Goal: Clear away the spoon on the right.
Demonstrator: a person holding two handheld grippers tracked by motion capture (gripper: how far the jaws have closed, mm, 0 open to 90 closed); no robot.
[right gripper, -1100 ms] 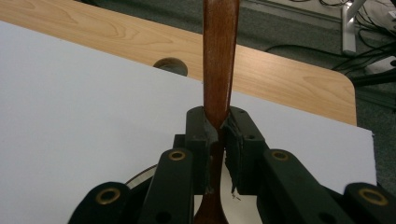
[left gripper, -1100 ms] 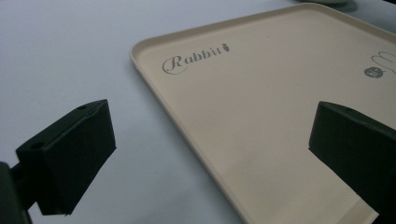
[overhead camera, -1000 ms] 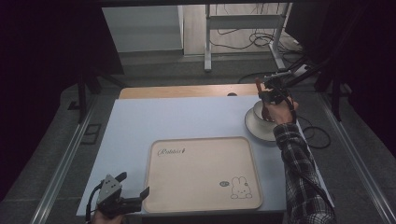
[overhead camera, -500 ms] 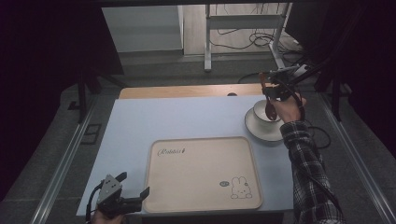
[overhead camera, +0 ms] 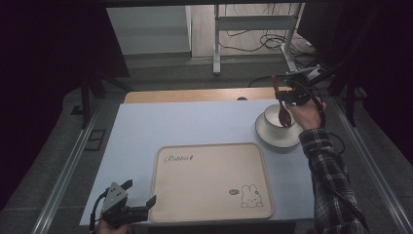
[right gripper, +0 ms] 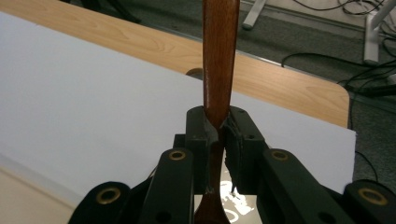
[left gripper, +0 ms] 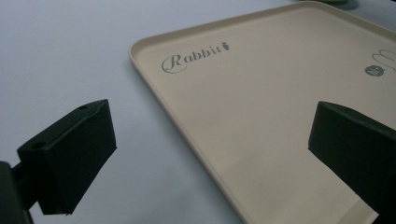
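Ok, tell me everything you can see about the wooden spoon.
The wooden spoon is dark reddish-brown, apparently polished wood, with a slim handle and an oval bowl end. It hangs roughly upright, bowl end down, over the white bowl at the table's far right; whether its tip touches the bowl cannot be told. The right gripper is clamped on the handle, the two pads pressing from either side. The top of the handle rises above the jaws.

tray [left gripper: 261,121] | script word "Rabbit" near one corner | small round badge: unreadable
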